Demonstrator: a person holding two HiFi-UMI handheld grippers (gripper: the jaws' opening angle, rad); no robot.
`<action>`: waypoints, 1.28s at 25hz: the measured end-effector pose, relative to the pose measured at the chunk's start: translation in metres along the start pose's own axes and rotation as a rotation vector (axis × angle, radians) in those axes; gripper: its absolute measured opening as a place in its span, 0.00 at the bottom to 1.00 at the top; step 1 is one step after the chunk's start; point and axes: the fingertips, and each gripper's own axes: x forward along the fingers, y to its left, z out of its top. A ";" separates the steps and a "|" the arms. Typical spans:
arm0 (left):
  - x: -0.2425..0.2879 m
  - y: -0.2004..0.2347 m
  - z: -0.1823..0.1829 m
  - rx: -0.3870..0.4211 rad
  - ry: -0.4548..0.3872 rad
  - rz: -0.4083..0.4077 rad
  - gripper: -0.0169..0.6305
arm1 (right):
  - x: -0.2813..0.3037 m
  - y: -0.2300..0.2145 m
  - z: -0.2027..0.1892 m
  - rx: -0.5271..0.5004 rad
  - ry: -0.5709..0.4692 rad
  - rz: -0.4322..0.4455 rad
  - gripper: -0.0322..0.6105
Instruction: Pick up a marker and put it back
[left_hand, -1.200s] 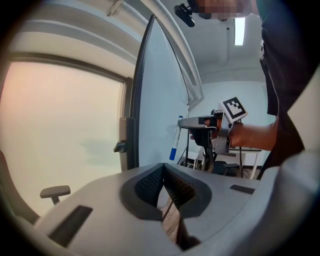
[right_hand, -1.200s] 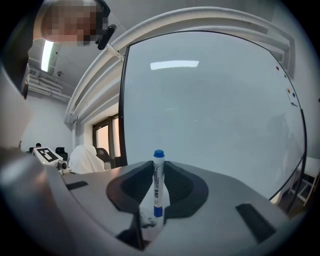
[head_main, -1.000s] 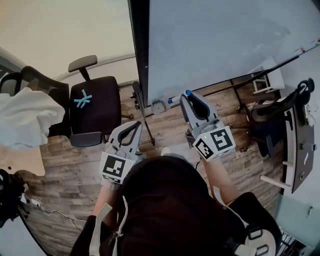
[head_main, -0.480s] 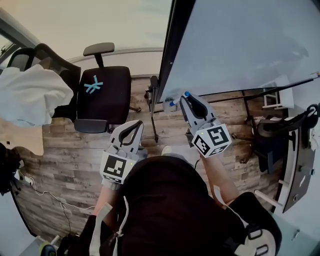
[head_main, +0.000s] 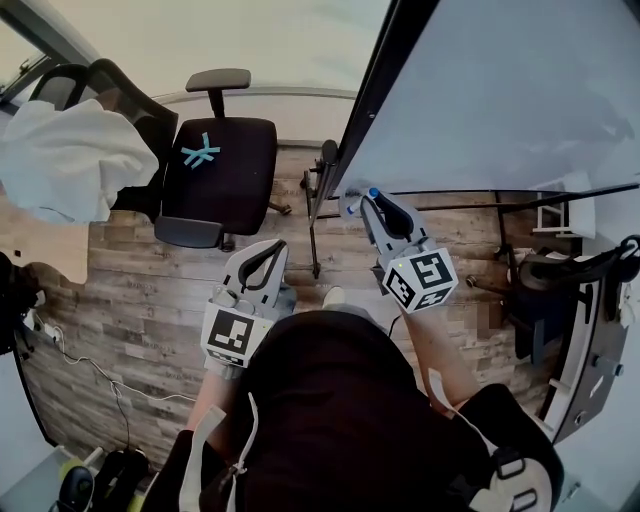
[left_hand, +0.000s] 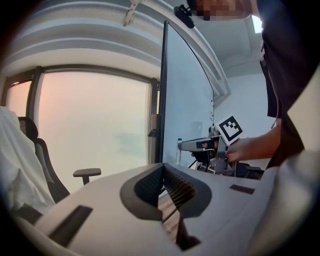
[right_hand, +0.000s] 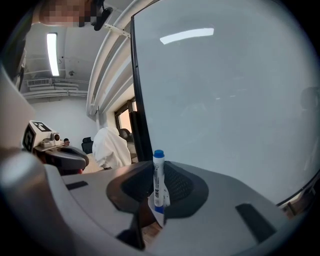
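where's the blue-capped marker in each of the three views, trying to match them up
Head view: the marker is at centre, at the right gripper's tips.
Left gripper view: the marker is small, right of centre, at the other gripper's tip.
Right gripper view: the marker stands upright between the jaws, low centre.
Shared landmark: the whiteboard's dark frame.

The right gripper (right_hand: 157, 201) has its jaws closed on a marker (right_hand: 158, 182), which stands upright between them, blue cap on top. Straight beyond the jaws and to their right spreads a whiteboard (right_hand: 225, 100), its black frame (right_hand: 140, 110) rising just behind the marker. Left of the jaws, further off, hangs a white cloth (right_hand: 112, 145), and the left gripper (right_hand: 70, 159) shows at the far left.
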 end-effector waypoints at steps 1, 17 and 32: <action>-0.002 0.001 -0.001 0.001 -0.001 0.005 0.04 | 0.001 0.001 -0.003 -0.004 0.007 0.001 0.17; -0.019 0.003 -0.015 -0.020 0.007 0.065 0.04 | 0.009 0.012 -0.032 -0.071 0.092 0.030 0.17; -0.024 0.005 -0.016 -0.031 0.012 0.070 0.04 | 0.012 0.019 -0.044 -0.120 0.136 0.026 0.17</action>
